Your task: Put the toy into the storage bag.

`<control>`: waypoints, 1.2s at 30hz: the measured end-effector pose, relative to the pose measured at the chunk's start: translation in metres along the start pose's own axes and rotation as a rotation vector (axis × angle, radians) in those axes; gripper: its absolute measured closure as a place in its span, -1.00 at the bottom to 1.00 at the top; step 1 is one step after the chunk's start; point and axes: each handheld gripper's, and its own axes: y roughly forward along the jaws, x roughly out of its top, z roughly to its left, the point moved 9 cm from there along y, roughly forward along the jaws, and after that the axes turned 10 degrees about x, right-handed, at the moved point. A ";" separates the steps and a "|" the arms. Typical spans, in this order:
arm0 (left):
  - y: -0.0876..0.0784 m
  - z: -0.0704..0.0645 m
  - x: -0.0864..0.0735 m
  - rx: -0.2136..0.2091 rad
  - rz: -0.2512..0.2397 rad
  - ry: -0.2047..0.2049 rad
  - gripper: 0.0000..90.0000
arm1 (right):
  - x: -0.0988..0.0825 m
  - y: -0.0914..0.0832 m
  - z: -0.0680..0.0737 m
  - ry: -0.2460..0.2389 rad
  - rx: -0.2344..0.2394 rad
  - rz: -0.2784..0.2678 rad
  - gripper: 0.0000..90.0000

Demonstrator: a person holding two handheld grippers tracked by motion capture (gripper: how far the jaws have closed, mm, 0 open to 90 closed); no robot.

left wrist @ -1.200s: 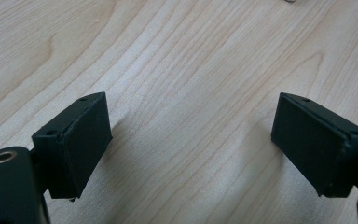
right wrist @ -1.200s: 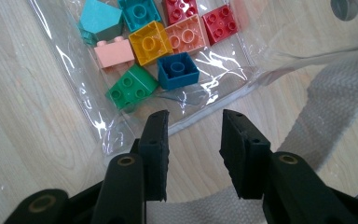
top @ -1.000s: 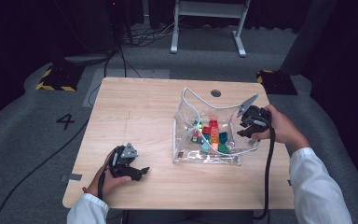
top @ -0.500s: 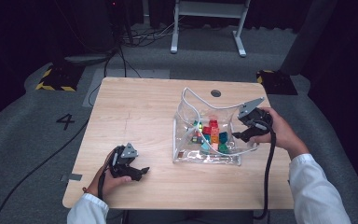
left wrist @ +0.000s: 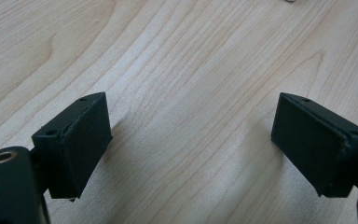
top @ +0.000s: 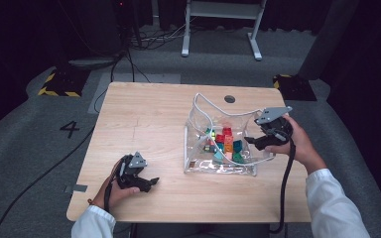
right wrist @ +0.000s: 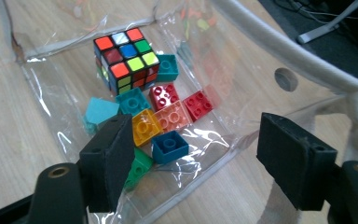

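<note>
A clear plastic bag with a white corded rim stands open on the right half of the wooden table. Inside lie a Rubik's cube and several coloured bricks, among them a blue brick, a yellow brick and a red brick. My right gripper is open at the bag's right side, its jaws spread just above the bag's near wall and the blue brick, holding nothing. My left gripper rests open near the table's front left, with bare wood between its jaws.
A round cable hole sits in the table behind the bag. The table's front edge runs close to both hands. A cable trails from the right gripper over that edge. White frame legs stand on the floor behind.
The right gripper has shifted slightly down and toward the bag's right wall. The left gripper and the bag's contents have not moved.
</note>
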 end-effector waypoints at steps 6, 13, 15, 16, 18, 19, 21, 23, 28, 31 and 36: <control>0.000 0.000 0.000 0.000 0.000 0.000 -0.73 | 0.001 -0.008 -0.002 0.026 -0.023 -0.057 -0.39; 0.000 0.000 0.000 0.000 0.000 0.000 -0.73 | -0.001 -0.020 -0.005 0.044 -0.058 -0.115 -0.42; 0.000 0.000 0.000 0.001 0.000 0.000 -0.73 | -0.002 -0.024 -0.005 0.046 -0.068 -0.121 -0.43; 0.000 0.000 0.000 0.001 0.000 0.000 -0.73 | -0.003 -0.027 -0.006 0.041 -0.076 -0.127 -0.43; 0.000 0.000 0.000 0.001 0.000 0.001 -0.73 | -0.005 -0.031 -0.007 0.044 -0.078 -0.134 -0.43; 0.000 0.000 0.000 0.000 0.000 0.000 -0.73 | -0.006 -0.033 -0.006 0.056 -0.083 -0.146 -0.43; 0.000 0.000 0.000 0.001 0.000 0.000 -0.73 | -0.007 -0.036 -0.008 0.062 -0.090 -0.157 -0.43; 0.000 0.000 0.000 0.001 -0.001 -0.002 -0.73 | -0.010 -0.040 -0.010 0.068 -0.103 -0.161 -0.45; 0.000 0.000 0.000 0.000 0.000 0.000 -0.73 | -0.015 -0.051 -0.013 0.085 -0.116 -0.187 -0.45; 0.000 0.000 0.000 0.001 0.000 0.001 -0.73 | -0.020 -0.058 -0.016 0.096 -0.131 -0.202 -0.45; 0.000 0.000 0.000 0.001 0.000 0.001 -0.73 | -0.026 -0.066 -0.015 0.114 -0.144 -0.217 -0.46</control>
